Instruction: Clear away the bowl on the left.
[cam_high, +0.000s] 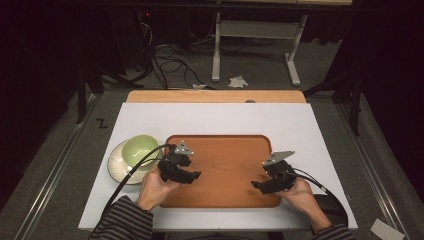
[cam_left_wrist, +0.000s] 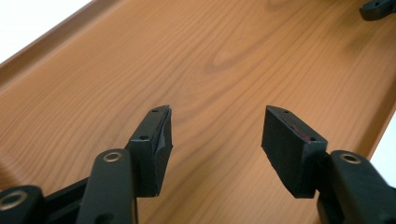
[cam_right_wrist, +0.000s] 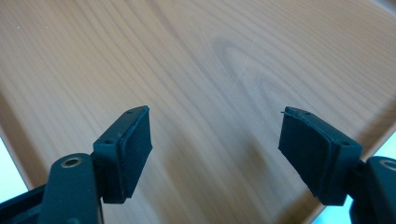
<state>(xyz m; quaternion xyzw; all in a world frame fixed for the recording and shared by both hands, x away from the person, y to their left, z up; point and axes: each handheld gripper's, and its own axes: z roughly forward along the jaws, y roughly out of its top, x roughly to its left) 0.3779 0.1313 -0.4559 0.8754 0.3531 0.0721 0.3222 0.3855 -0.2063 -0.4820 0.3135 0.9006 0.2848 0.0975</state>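
Both the left gripper (cam_high: 192, 175) and right gripper (cam_high: 256, 185) hover spread wide and empty over the wooden tray (cam_high: 225, 160), so a careless leftward swing could clip the green bowl (cam_high: 140, 148) off its saucer (cam_high: 116, 162).

A black "Z" mark (cam_high: 101, 123) stands on the floor.

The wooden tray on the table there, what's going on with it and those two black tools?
A person holds a black two-jaw claw in each hand over the rectangular wooden tray, which lies on a white table top. The left claw hovers over the tray's left end, and the right claw over its right end. Both are open and grip nothing. A pale green bowl sits on a white saucer just left of the tray, untouched.
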